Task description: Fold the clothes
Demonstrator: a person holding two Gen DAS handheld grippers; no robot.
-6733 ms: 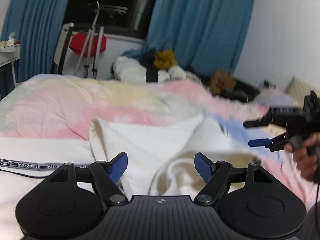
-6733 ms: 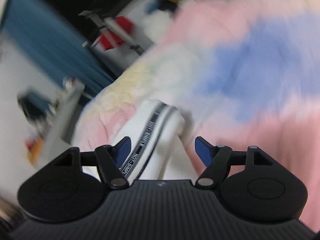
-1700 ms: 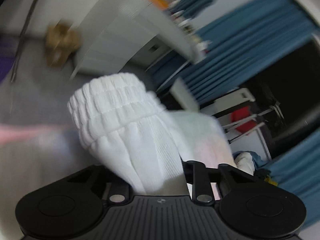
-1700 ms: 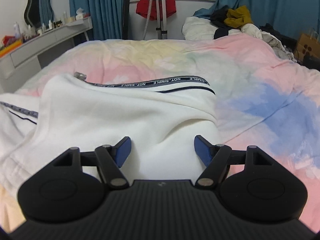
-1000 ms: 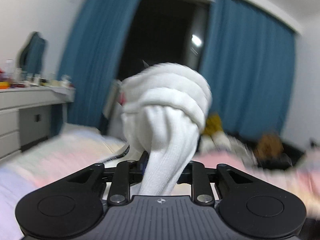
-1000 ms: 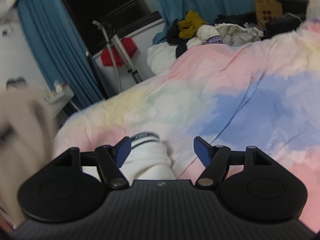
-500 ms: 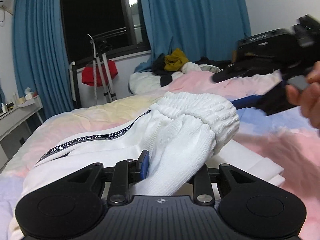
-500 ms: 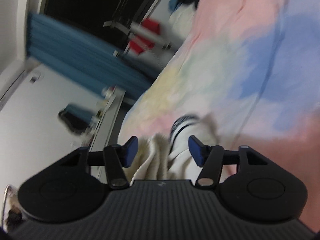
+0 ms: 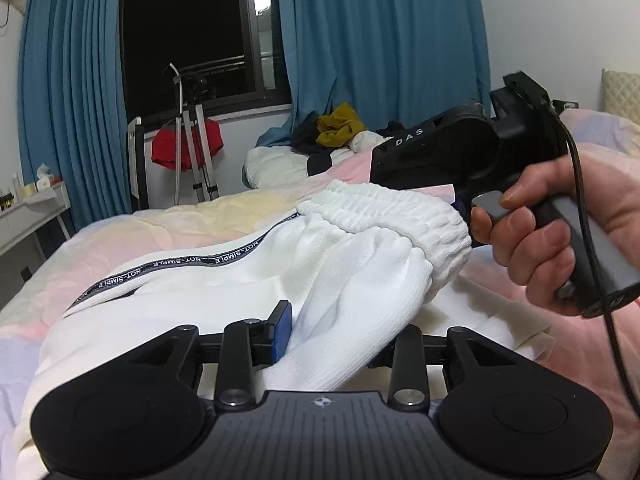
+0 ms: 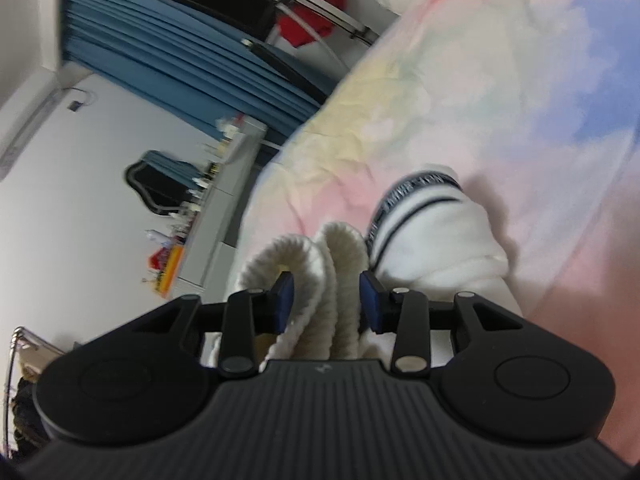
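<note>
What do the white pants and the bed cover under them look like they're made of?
White pants: soft knit, probably cotton-blend jersey, matte, with fine ribbing, a gathered elastic band and a woven lettered side tape. The left gripper is shut on them. Bed cover: thin matte fabric, likely cotton or microfibre, pastel-printed and lightly creased; the exact fibre cannot be told.

White trousers [image 9: 248,280]: soft ribbed cloth, matt.

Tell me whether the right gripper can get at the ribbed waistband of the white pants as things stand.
Probably yes, it looks already there. The right gripper has its blue pads either side of two ribbed folds of the waistband, nothing between. Whether it pinches is unclear. The left gripper is shut on the white pants nearby.
</note>
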